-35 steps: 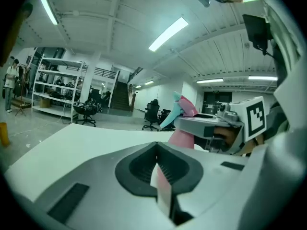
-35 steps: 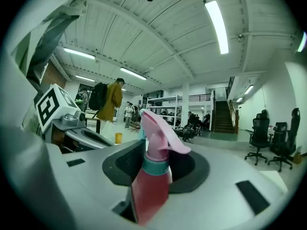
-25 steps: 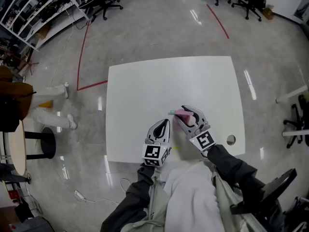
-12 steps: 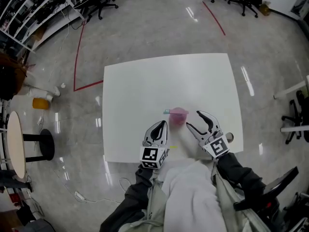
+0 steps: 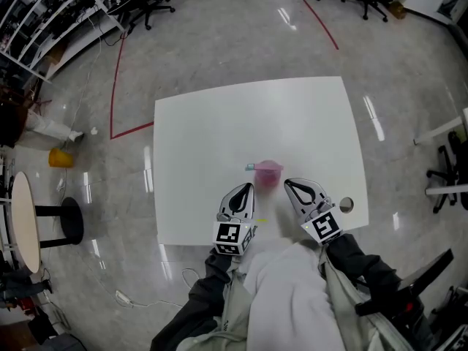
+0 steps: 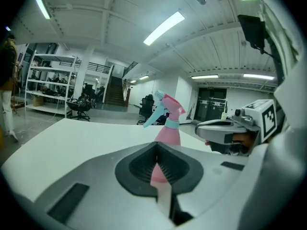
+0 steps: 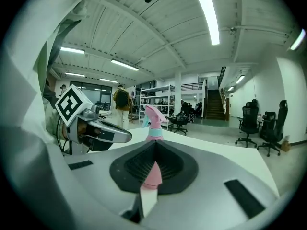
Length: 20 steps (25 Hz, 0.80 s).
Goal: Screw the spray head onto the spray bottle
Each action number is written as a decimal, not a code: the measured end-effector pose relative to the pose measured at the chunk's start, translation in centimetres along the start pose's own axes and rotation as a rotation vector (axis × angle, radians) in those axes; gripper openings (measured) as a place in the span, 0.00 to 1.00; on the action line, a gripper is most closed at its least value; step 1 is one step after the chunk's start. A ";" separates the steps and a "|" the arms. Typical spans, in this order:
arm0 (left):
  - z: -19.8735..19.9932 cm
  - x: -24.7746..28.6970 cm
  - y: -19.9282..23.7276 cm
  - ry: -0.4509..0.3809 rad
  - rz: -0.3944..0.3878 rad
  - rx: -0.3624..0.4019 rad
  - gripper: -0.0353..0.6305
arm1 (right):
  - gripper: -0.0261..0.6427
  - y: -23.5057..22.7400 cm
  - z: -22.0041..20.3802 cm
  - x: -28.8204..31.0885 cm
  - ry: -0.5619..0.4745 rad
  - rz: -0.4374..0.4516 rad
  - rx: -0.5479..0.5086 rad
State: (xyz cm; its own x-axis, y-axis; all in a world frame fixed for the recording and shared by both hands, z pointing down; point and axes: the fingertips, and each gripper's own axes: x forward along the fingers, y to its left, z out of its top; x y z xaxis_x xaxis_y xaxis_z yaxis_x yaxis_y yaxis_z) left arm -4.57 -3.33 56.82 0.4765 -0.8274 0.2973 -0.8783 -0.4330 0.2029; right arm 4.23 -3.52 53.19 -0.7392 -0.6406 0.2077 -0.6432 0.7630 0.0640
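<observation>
– Fingers (image 5: 235, 200) of the left gripper (image 5: 246, 187) in the head view, how did they stand?
– Pressed together, with nothing between them. That gripper lay low over the near edge of the white table (image 5: 212, 123), its tip aimed toward the bottle (image 5: 269, 174).
– And the right gripper (image 5: 287, 184)?
– Its fingers had just been closing and met tip to tip, empty too. It pointed at the bottle from the other side.
– Where was the bottle?
– Upright on the table, pink, just ahead of the two tips and between them, held by neither. The spray head (image 5: 252, 168) sat on top, its teal nozzle toward the left.
– What did the left gripper view show?
– Fingers met along one seam, pinching nothing. Beyond them the bottle (image 6: 168, 134) stood free on the table, the spray head (image 6: 165, 104) on its neck above a teal collar. The right gripper (image 6: 198, 127) showed to the bottle's right, its fingers together.
– And the right gripper view?
– Much the same: fingers together, nothing pinched. The bottle (image 7: 154, 139) stood straight ahead, with the left gripper (image 7: 128, 137) to its left. Far behind, a person (image 7: 121, 101) stood near shelves, and chairs (image 7: 249, 121) stood at the right.
</observation>
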 end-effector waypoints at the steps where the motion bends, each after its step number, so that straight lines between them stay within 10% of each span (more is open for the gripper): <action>1: -0.1 0.0 -0.1 0.003 -0.002 0.000 0.06 | 0.03 0.1 0.0 0.1 -0.004 0.002 0.010; 20: -0.7 0.0 0.0 0.029 -0.001 -0.011 0.06 | 0.03 0.1 -2.1 0.1 0.065 -0.008 0.032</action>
State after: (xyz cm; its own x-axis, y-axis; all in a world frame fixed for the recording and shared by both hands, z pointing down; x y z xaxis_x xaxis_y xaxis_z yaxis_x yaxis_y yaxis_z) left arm -4.52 -3.01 57.48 0.4787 -0.8160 0.3239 -0.8773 -0.4298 0.2137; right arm 4.52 -3.29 55.26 -0.7205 -0.6387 0.2701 -0.6556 0.7543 0.0348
